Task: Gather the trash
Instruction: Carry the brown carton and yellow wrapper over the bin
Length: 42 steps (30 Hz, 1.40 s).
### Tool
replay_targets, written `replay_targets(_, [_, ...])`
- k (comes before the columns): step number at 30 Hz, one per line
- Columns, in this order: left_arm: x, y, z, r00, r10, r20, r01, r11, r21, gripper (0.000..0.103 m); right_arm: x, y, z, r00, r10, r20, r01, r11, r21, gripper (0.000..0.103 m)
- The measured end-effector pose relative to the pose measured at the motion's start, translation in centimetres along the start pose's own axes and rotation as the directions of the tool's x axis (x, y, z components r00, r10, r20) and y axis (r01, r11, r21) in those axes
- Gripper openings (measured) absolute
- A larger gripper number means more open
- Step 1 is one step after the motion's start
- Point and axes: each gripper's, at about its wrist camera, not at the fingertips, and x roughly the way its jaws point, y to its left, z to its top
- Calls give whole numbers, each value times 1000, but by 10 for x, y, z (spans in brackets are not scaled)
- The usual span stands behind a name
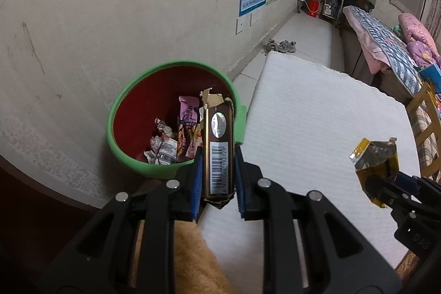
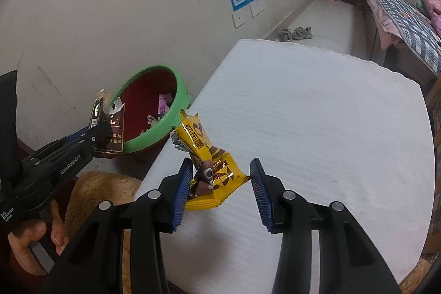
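1. Over by the wall, beside the white table [image 2: 317, 115], stands my target, the green-rimmed bin [image 1: 171, 64], already holding crumpled wrappers.
2. My left gripper [image 1: 217, 170] is clamped narrow on the brown cigarette pack [image 1: 219, 145], gripping its two broad faces low down, barcode edge toward the lens. The torn top sticks up near the bin's near rim.
3. I judge the pack light and fairly stiff: thin card that keeps its shape under a pinch but would crush if squeezed hard. The low hold looks secure.
4. My right gripper [image 2: 220, 183] holds the yellow snack wrapper [image 2: 212, 170] above the table edge, jaws partly apart. The left pad presses the crumpled lower part; whether the right pad touches I cannot tell for sure, though the wrapper hangs clear of the table.
5. That wrapper I expect to be nearly weightless, soft and slick foil. Bunched folds near the sealed end give the best purchase; a flat single layer could slide out.
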Motion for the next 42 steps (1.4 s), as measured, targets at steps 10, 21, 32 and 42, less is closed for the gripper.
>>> replay_targets(10, [7,19,1,1000,30,-9,-30,999,-33,20,2,13,9,1000,16,9,-16,999,-36,42])
replay_targets(21, [13,46,9,996,86,-8,-86,994,-63,20,16,44,39,997,69,23,-67,994,-89,42])
replay_targets(32, [19,64,15,995,99,-5,-99,991,-90,20,32,73,65,995,93,24,-88,984,-157,42])
replay_targets(42, [35,80,23,995,96,-24,-98,989,-113,20,51,90,84,995,100,11,-96,974,-203,42])
